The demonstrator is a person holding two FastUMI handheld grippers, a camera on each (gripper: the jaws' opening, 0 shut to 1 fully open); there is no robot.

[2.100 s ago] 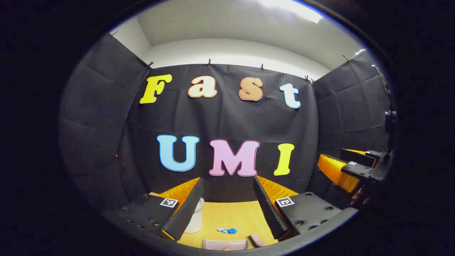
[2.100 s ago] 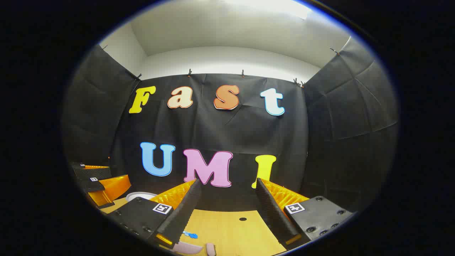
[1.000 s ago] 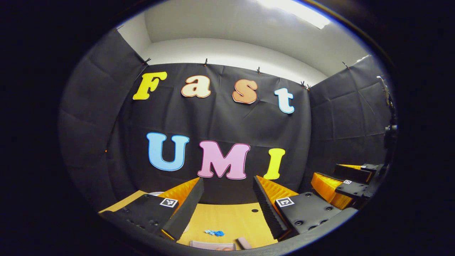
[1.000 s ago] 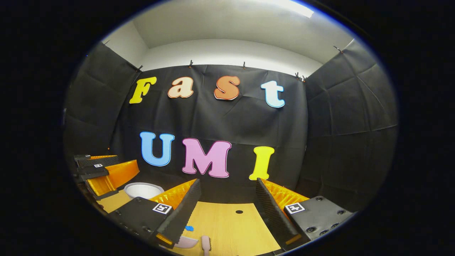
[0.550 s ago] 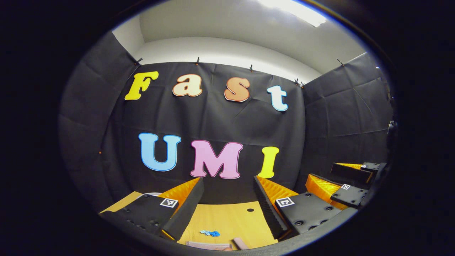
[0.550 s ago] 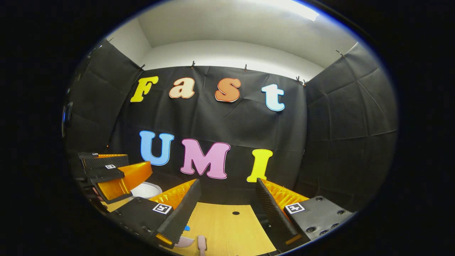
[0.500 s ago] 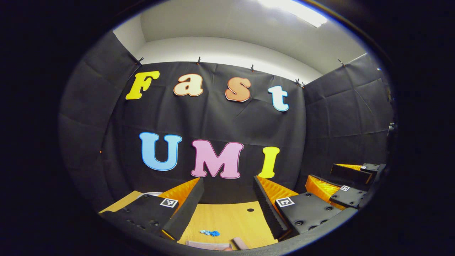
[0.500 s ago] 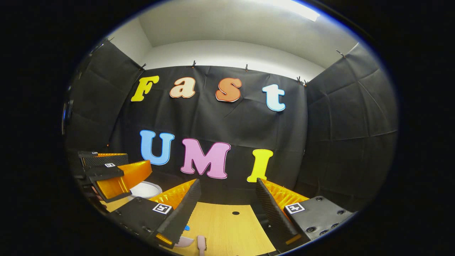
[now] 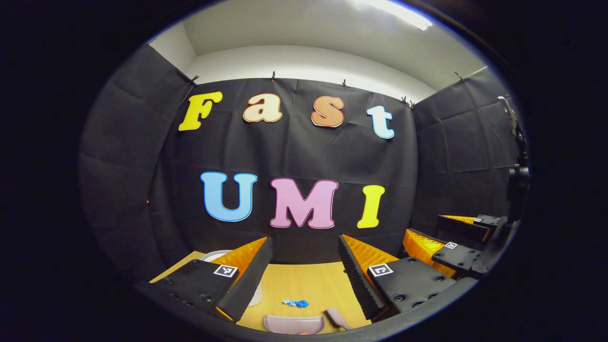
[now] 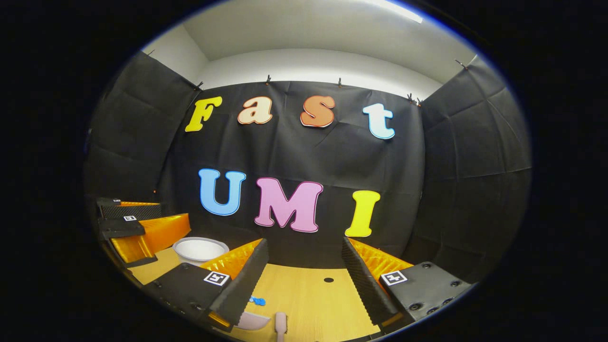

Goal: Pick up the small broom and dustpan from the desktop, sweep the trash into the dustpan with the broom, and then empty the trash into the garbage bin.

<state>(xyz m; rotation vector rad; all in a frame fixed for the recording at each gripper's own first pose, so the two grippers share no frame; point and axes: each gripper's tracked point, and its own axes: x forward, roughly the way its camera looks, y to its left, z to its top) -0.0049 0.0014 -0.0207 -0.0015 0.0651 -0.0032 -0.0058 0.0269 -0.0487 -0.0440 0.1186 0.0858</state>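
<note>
Nothing done yet. Both my left gripper (image 9: 304,266) and right gripper (image 10: 304,268) fingers wide open, empty. Dustpan (image 9: 293,324), broom (image 9: 336,317), trash (image 9: 296,302) lie on worktop (image 9: 308,285) below my fingers; bin (image 10: 199,249) left.

Bright ceiling strip light (image 9: 396,10) overhead; sharp centre, strong fisheye bending at edges.

Pink dustpan (image 9: 293,324), broom (image 9: 336,318) flat beside, apparently untouched.

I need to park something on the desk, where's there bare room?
The bare wooden desktop behind and right of the pink broom handle, around the small dark hole, is free. The near left is crowded: pink dustpan, blue scraps, white garbage bin.
</note>
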